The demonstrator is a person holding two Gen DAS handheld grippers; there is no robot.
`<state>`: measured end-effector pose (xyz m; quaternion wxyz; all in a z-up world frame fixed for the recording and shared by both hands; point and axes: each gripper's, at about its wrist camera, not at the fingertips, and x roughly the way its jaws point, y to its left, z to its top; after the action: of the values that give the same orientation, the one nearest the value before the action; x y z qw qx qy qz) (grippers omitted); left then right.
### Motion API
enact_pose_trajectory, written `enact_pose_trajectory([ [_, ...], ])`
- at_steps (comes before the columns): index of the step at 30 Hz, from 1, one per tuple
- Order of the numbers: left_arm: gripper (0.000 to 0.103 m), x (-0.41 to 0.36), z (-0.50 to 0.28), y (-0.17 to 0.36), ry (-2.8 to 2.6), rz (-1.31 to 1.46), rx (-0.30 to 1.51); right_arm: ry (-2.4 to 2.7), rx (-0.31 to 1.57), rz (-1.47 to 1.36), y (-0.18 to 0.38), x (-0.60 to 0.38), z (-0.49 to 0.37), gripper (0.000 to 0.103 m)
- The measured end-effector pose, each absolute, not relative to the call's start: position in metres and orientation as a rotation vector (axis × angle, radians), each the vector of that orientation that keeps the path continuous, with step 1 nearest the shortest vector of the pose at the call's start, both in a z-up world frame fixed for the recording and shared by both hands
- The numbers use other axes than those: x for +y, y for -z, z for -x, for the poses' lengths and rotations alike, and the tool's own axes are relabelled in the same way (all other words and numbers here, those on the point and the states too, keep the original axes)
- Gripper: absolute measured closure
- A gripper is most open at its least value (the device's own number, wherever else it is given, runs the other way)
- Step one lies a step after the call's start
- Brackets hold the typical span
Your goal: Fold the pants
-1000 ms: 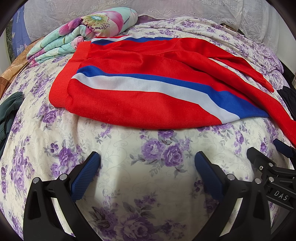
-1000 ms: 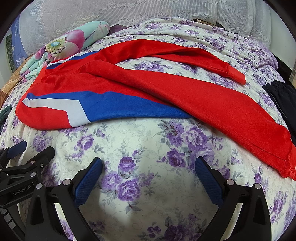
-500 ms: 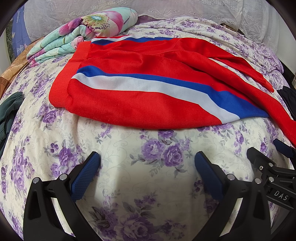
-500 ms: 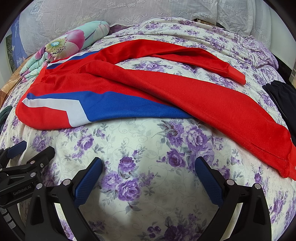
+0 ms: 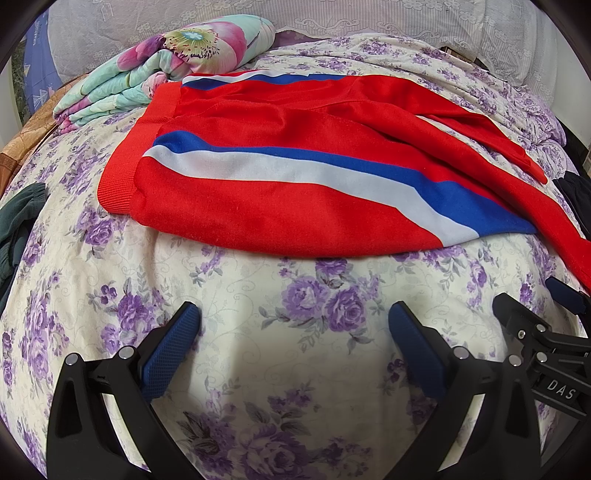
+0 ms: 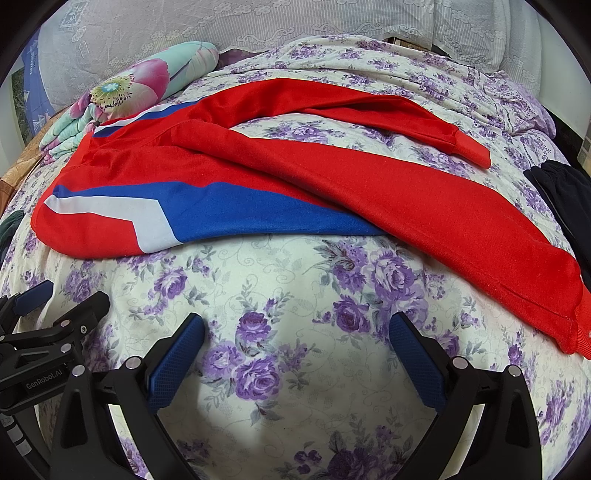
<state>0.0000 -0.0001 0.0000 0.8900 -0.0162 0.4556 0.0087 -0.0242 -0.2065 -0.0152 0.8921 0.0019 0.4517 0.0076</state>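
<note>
Red pants with blue and white side stripes lie spread on the floral bed, waistband to the left, two legs running to the right. In the right wrist view the pants show a long near leg ending in a cuff at the right, and a far leg with its cuff further back. My left gripper hovers open over bare sheet, short of the pants' near edge. My right gripper is open too, over the sheet below the near leg. Each gripper appears at the edge of the other's view.
A folded floral quilt lies at the back left beside the waistband. A dark green garment sits at the left edge, a black garment at the right. Lace pillows line the headboard. The purple-flowered bedsheet stretches in front.
</note>
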Motion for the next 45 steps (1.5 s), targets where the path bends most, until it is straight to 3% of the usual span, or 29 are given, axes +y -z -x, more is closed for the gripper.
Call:
enact_pose_trajectory([
  [45,0.004,0.011,0.0,-0.006,0.028,0.04,0.954,-0.135,0.919,-0.081,0.01,-0.224,0.03,0.003],
])
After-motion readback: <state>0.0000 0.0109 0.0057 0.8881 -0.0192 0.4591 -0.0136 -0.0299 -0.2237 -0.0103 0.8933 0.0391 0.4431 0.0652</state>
